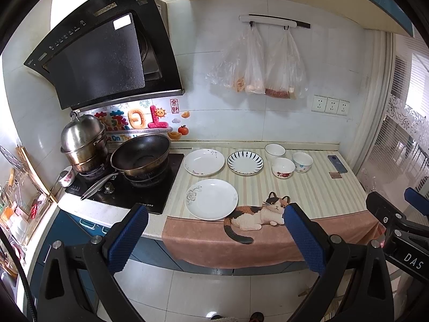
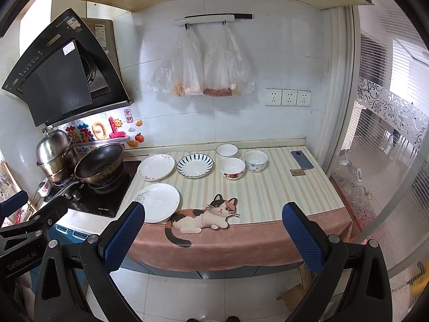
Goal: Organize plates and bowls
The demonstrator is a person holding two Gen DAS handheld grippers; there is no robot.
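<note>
Three plates (image 1: 211, 198) and three bowls (image 1: 283, 167) lay unstacked on the counter (image 1: 308, 190); nothing was gathered yet. Both the left gripper (image 1: 211, 238) and right gripper (image 2: 213, 237) hung short of it, jaws spread and empty; next probably reaching a plate's rim

Countertop cloth (image 2: 268, 187): cream with pale stripes, pinkish-brown border, calico cat motif (image 2: 203, 214). Near plate (image 2: 161, 201): white, grey floral print. Middle plate (image 2: 195, 165): white, dark radial strokes. One bowl (image 2: 232, 168): white, red flowers. Gripper pads (image 2: 124, 238): blue, textured.
</note>
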